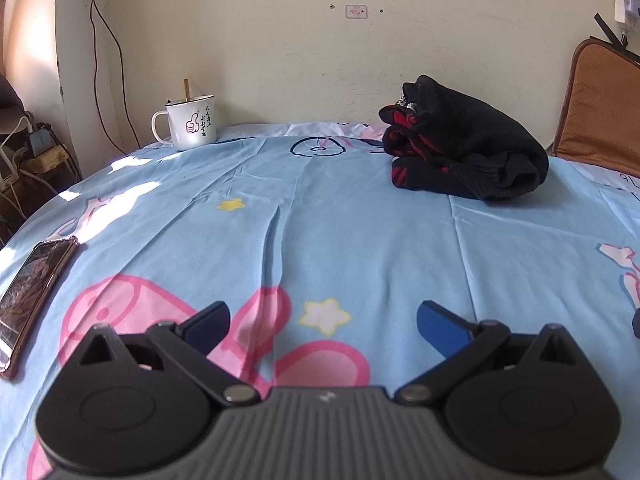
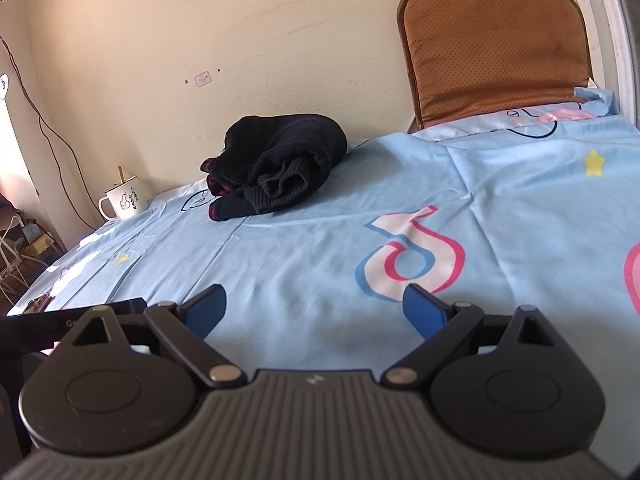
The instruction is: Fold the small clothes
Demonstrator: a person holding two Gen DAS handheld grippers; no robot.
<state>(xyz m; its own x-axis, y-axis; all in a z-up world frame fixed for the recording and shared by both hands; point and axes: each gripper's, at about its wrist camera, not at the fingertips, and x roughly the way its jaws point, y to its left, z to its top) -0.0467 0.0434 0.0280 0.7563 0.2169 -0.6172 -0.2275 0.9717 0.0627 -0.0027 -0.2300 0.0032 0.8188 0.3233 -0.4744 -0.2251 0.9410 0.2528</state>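
Note:
A crumpled black garment with red trim (image 1: 464,148) lies in a heap on the light blue cartoon bedsheet (image 1: 340,220), near the wall at the far right. It also shows in the right wrist view (image 2: 276,168), far ahead and left of centre. My left gripper (image 1: 324,324) is open and empty, low over the sheet, well short of the garment. My right gripper (image 2: 314,312) is open and empty too, also well short of it. Part of the left gripper's body (image 2: 72,322) shows at the left edge of the right wrist view.
A white enamel mug (image 1: 192,124) with a stick in it stands at the far left by the wall. A phone (image 1: 30,300) lies on the sheet at the left edge. A brown cushion (image 2: 496,48) leans on the wall at the far right. Cables (image 1: 24,156) lie beyond the bed's left edge.

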